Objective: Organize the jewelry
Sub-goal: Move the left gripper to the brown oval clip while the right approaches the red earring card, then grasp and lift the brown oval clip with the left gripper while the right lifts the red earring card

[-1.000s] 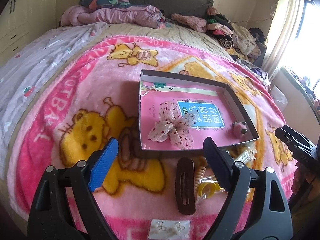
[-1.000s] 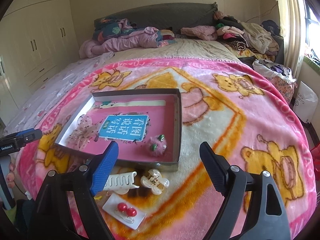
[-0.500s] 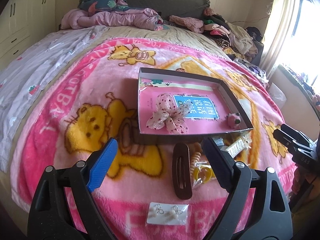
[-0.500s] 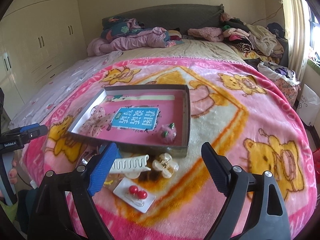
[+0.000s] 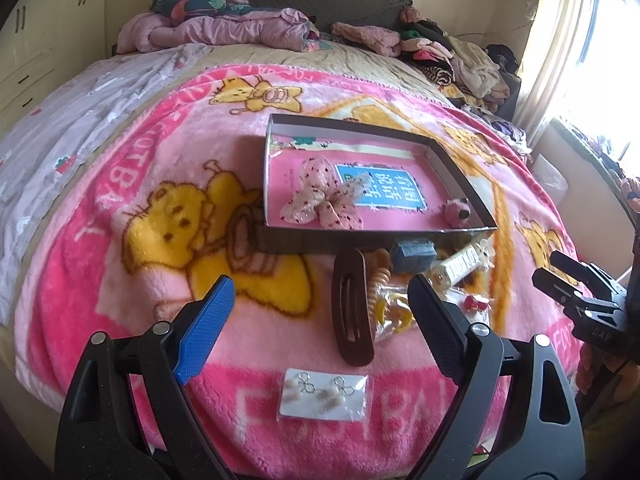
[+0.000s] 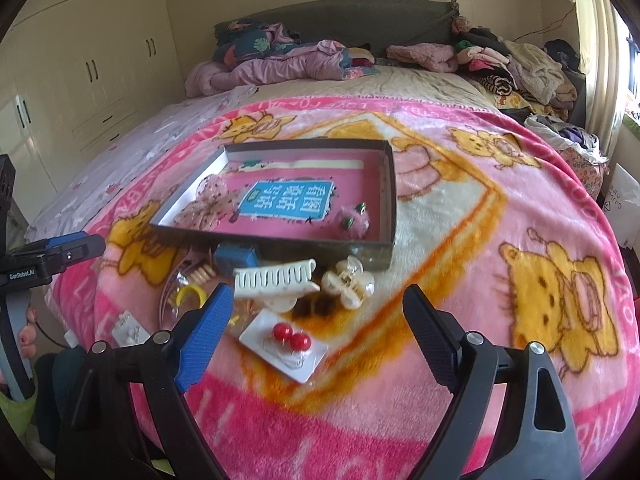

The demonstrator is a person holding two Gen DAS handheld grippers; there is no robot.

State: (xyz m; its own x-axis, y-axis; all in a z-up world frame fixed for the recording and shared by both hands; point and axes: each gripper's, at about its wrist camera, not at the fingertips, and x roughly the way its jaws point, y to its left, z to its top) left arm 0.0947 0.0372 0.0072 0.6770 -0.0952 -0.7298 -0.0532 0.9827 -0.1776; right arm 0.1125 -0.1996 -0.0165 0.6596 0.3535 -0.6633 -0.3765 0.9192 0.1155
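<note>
A shallow grey box point(image 5: 352, 236) point(image 6: 280, 243) with a pink lining lies on the pink bear blanket. It holds a lacy pink bow point(image 5: 324, 198) and a small pink plush clip point(image 5: 456, 213) point(image 6: 354, 220). Before it lie a brown hair clip point(image 5: 352, 306), a card of pearl earrings point(image 5: 324, 397), a white comb clip point(image 6: 276, 278), a pearly claw clip point(image 6: 350, 284) and a card with red ball earrings point(image 6: 286, 344). My left gripper point(image 5: 316, 328) is open above the brown clip and earring card. My right gripper point(image 6: 312, 332) is open over the red earring card.
A small blue box point(image 5: 414, 256) point(image 6: 236, 258), a coiled hair tie point(image 6: 200, 274) and a yellow ring in plastic point(image 5: 394, 312) lie by the box's front wall. Piled clothes point(image 6: 512, 68) and a quilt point(image 5: 224, 30) lie at the bed's head. Wardrobes point(image 6: 92, 64) stand to the left.
Both grippers have drawn back from the box toward the bed's foot, so more of the loose pieces in front of it show. Both stay open and empty.
</note>
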